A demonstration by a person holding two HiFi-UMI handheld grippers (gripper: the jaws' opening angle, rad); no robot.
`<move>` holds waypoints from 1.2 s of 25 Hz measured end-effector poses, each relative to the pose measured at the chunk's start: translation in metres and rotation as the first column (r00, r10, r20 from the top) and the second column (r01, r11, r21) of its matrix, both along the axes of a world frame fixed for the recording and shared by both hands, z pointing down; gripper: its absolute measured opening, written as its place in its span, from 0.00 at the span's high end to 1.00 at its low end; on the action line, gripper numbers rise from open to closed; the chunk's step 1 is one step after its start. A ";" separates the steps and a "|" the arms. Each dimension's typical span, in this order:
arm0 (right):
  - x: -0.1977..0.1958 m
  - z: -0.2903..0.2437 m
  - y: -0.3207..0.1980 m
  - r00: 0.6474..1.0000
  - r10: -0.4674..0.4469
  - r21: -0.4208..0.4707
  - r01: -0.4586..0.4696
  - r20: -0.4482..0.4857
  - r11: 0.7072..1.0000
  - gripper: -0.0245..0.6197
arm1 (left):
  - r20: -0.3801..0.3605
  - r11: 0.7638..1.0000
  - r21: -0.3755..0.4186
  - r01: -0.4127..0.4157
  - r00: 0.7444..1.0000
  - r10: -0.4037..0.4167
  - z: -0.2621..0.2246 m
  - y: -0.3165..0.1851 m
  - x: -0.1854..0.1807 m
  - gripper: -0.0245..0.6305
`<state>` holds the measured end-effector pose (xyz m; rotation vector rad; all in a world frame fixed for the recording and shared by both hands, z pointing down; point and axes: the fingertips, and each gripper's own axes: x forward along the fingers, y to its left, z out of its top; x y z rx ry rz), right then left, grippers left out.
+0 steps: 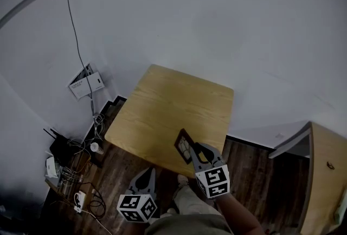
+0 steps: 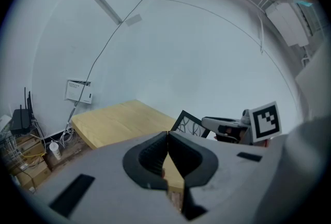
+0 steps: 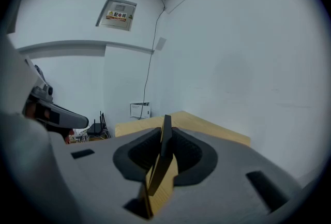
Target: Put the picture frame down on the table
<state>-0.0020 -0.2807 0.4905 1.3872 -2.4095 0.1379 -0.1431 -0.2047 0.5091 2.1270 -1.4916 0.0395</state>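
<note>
Head view: the light wooden tabletop (image 1: 162,114) sits in the middle, with dark floorboards around it. The right gripper (image 1: 196,151) reaches in over the near right edge, holding the picture frame (image 1: 184,145). The frame looks roughly upright and a bit tilted, above the near part of the wood. Can't tell from here whether its bottom edge is touching yet. The left gripper (image 1: 146,173) hangs off the near edge over the floor, well apart from the frame. A tangle of cables and small boxes (image 1: 70,166) sits on the floor at the left.

Left gripper view: the jaws are pressed together with nothing between them, so this one is just along for the ride. Past them you can see the dark frame with its pale branchy pattern, and the right gripper's marker cube (image 2: 265,121) just to its right.

Right gripper view: the jaws are clamped on the frame, seen edge-on as a thin dark strip running up between the pads. The tabletop stretches away behind it toward the white wall (image 3: 248,62).

How I'd do it: ease the frame down until its low edge is clearly resting on the wood, and nudge it farther from the near edge first since it's close to the lip. Don't let the jaws go until the tabletop is carrying it, then lean it over gently instead of dropping it.
</note>
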 end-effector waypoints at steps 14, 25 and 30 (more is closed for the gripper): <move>0.012 0.039 -0.053 0.999 0.018 -0.084 -0.014 0.037 0.996 0.87 | -0.008 0.999 -0.044 0.023 1.000 -0.023 0.020 -0.035 0.011 0.96; 0.030 0.067 -0.068 0.996 0.068 -0.142 -0.060 0.055 0.988 0.87 | -0.002 0.997 -0.072 0.026 1.000 -0.026 0.031 -0.039 0.016 0.96; 0.039 0.074 -0.072 0.993 0.096 -0.153 -0.084 0.070 0.985 0.87 | -0.002 0.996 -0.082 0.026 1.000 -0.027 0.035 -0.038 0.018 0.96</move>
